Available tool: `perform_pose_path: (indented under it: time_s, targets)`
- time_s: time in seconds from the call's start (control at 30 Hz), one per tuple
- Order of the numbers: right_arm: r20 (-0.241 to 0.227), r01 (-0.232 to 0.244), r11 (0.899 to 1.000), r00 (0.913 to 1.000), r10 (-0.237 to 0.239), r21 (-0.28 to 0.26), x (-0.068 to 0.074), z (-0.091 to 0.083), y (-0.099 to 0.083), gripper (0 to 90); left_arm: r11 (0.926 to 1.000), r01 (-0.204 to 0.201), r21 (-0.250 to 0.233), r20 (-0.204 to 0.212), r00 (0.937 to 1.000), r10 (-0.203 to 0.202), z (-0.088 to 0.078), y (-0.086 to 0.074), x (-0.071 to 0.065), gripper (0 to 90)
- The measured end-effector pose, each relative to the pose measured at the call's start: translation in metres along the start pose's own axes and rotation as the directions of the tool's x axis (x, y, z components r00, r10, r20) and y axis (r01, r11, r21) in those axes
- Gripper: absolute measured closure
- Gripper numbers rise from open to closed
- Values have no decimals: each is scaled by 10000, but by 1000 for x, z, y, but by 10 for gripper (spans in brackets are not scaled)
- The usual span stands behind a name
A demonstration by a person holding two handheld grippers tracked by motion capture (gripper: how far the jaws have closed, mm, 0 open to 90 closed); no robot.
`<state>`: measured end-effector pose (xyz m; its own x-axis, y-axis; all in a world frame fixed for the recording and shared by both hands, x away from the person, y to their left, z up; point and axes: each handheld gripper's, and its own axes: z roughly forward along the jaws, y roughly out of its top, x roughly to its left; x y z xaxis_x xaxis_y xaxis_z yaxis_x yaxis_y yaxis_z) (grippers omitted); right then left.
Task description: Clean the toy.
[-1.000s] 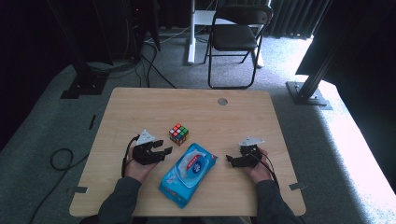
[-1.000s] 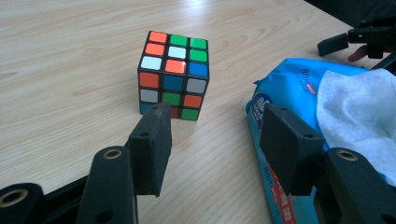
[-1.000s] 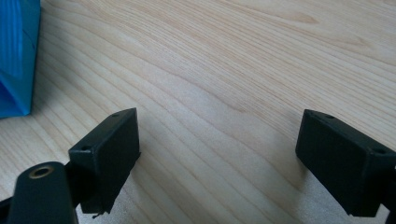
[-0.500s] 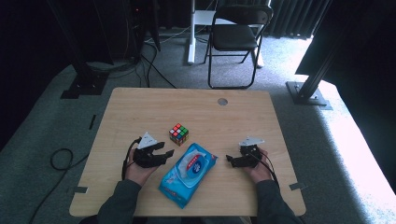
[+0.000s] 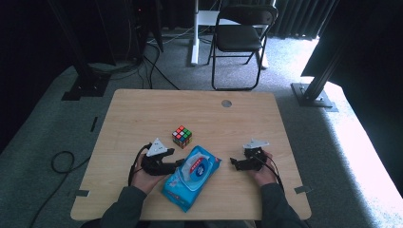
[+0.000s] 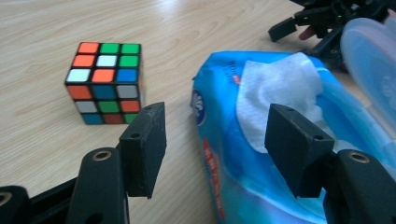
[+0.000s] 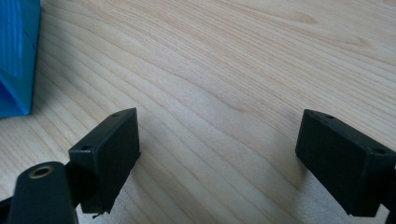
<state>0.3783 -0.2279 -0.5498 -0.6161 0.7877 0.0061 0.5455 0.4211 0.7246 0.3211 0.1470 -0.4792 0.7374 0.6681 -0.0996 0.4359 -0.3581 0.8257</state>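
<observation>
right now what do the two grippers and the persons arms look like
Both are black handheld tools. The left gripper and right gripper each carry a grey three-cornered plate on top and trail a thin black cable. Up close, the jaws are flat black rectangular blocks with small screw holes and brass-coloured pivots. Both forearms wear dark grey-green sleeves.

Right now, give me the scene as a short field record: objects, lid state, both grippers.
table: light wood, round hole near far edge
cube: colour puzzle cube, on table, apart from the pack
wipes pack: blue, lies between the two grippers
lid: flipped open, white wipe sticking out
left gripper: open, at the pack's near end, holding nothing
right gripper: open, over bare wood, pack's edge to its side
chair: folding chair beyond the table
</observation>
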Motion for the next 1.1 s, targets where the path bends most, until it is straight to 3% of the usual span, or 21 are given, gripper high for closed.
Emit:
perform_pose_path:
  time_s: [0.27, 0.37, 0.43, 0.53, 0.67, 0.8, 0.9, 0.93, 1.1]
  targets:
    - [-37, 44, 10000, 10000, -44, -34, 0, 0, 0, 150, 9993, -167, 326, 92, 9998, 164, 8, -3, -4, 396]
    - [-41, 47, 10000, 10000, -47, -33, 0, 0, 0, 150, 9990, 64, 450, -280, 9996, -52, 15, -6, 1, 411]
    - [-40, 45, 10000, 10000, -45, -32, 0, 0, 0, 150, 9983, 423, 391, -620, 9973, -398, 18, -8, 7, 425]
    - [-34, 43, 10000, 10000, -43, -33, 0, 0, 0, 151, 9967, 427, 683, -1230, 9918, -340, 23, -10, 13, 466]
    - [-34, 39, 10000, 10000, -40, -33, 0, 0, 0, 151, 9945, 380, 971, -791, 9964, -304, 34, -12, 13, 494]
    - [-20, 31, 10000, 10000, -31, -31, 0, 0, 0, 151, 9904, 824, 1111, -251, 9965, -801, 40, -15, 22, 530]
    - [-17, 27, 10000, 10000, -27, -33, 1, 0, 0, 151, 9838, 608, 1689, -736, 9961, -489, 47, -17, 19, 524]
    - [-17, 26, 10000, 10000, -26, -33, 1, 0, 0, 151, 9820, 705, 1754, -676, 9959, -594, 49, -19, 18, 531]
    - [-19, 21, 10000, 10000, -21, -39, 0, 0, 0, 151, 9818, 660, 1783, -537, 9969, -573, 49, -17, 7, 767]
